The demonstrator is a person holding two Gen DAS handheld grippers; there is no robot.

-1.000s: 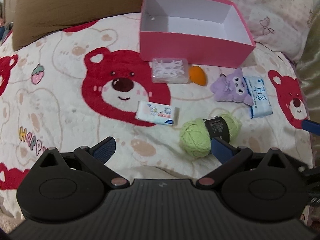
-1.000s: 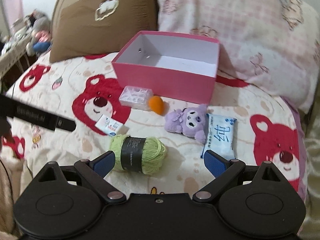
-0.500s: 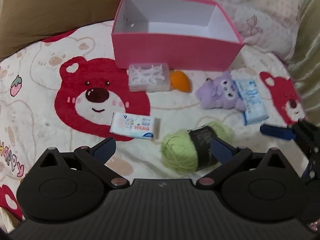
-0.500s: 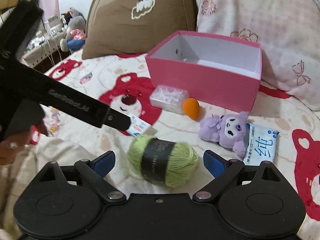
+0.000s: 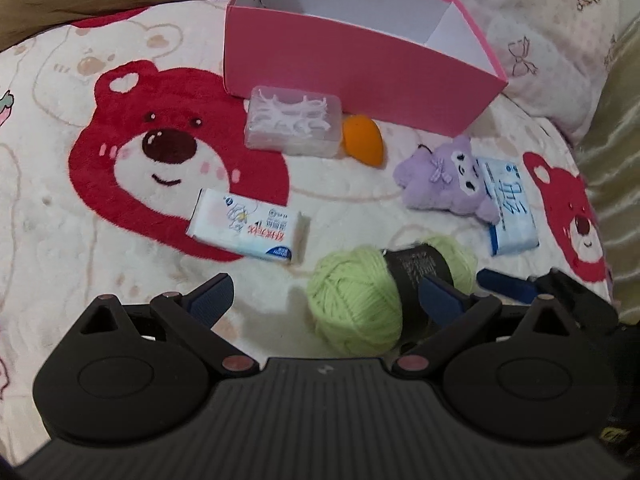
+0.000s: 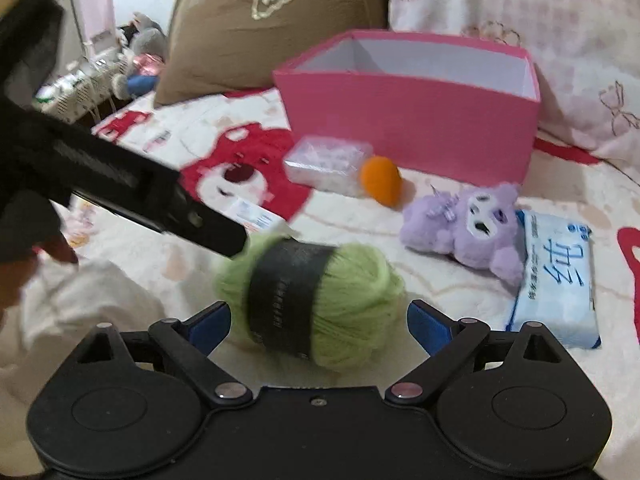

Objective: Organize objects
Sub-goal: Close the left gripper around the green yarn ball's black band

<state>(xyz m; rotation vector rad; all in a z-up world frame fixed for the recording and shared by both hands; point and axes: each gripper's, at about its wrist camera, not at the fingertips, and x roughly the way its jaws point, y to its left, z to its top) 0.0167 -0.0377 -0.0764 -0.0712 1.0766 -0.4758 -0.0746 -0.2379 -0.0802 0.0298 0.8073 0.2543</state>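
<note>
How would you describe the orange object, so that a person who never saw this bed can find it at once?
Find the open pink box on the bear-print blanket. In front of its long wall lies a clear plastic case. The small orange egg-shaped sponge lies right beside that case, the only orange thing there.

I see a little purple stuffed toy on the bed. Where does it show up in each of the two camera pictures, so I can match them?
Left wrist view: the purple stuffed toy lies right of centre, its right side touching the blue tissue pack.
Right wrist view: the toy lies right of centre, beyond the green yarn ball.
Shared landmark: the pink box stands behind it in both.
</note>
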